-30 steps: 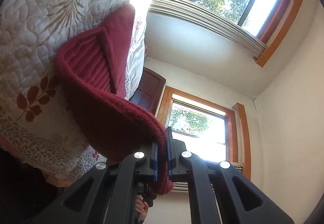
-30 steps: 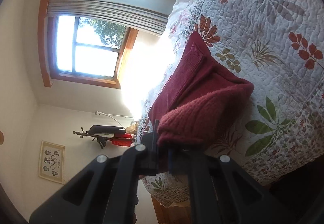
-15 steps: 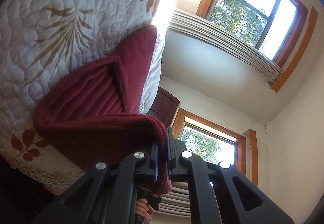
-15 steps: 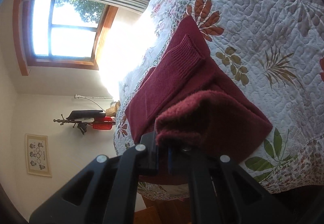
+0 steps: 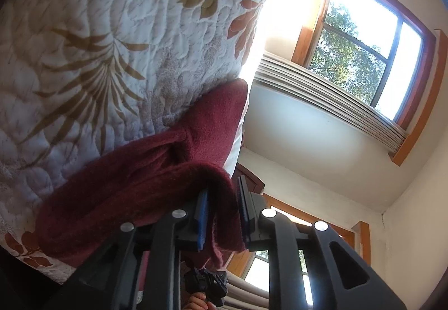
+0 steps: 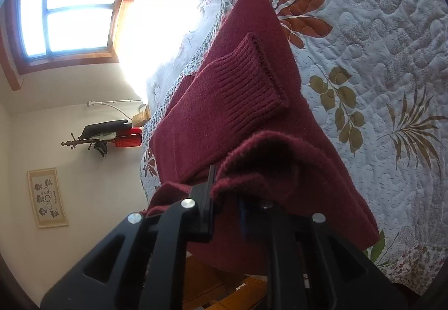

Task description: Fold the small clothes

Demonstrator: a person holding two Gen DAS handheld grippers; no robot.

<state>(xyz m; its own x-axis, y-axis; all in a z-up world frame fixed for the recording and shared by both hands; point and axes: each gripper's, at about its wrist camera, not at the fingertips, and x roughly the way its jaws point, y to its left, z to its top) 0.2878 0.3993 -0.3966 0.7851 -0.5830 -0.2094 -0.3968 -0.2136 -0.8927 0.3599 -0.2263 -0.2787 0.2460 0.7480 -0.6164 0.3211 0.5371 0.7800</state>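
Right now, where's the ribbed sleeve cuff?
In the right wrist view, the ribbed cuff lies folded flat on the maroon sweater's body, centre frame, just beyond the right gripper, on the floral quilt.

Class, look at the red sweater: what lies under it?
The leaf-print quilt shows around the sweater and runs beneath it. Whether anything else lies under the sweater is hidden.
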